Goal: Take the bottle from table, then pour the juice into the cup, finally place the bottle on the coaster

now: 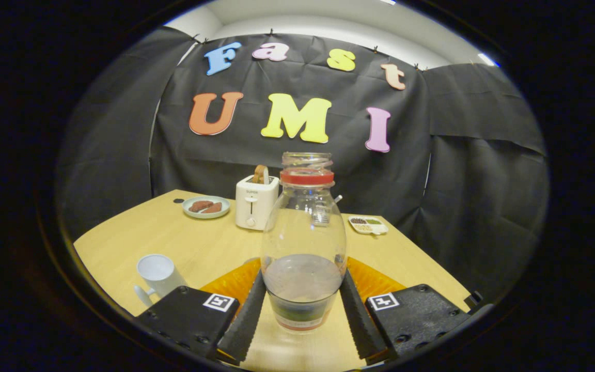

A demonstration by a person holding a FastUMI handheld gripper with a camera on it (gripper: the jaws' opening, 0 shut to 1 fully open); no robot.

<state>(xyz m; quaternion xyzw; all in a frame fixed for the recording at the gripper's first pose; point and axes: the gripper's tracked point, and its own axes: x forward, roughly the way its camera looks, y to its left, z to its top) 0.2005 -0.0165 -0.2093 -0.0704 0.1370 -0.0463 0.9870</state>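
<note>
The bottle (303, 243) is seen upright between the fingers (248, 316) of the hand-held gripper (302, 315), both of which are pressed against its lower sides. A little dark juice is held in its base; its mouth is uncapped, with a red ring at the neck. An orange coaster (375, 281) is seen just behind it. The cup (159, 275) is found near the bench's (194, 243) left edge. Toward the far edge, a toaster (255, 201), a plate (205, 206) and a small tray (368, 224) are noted.
</note>
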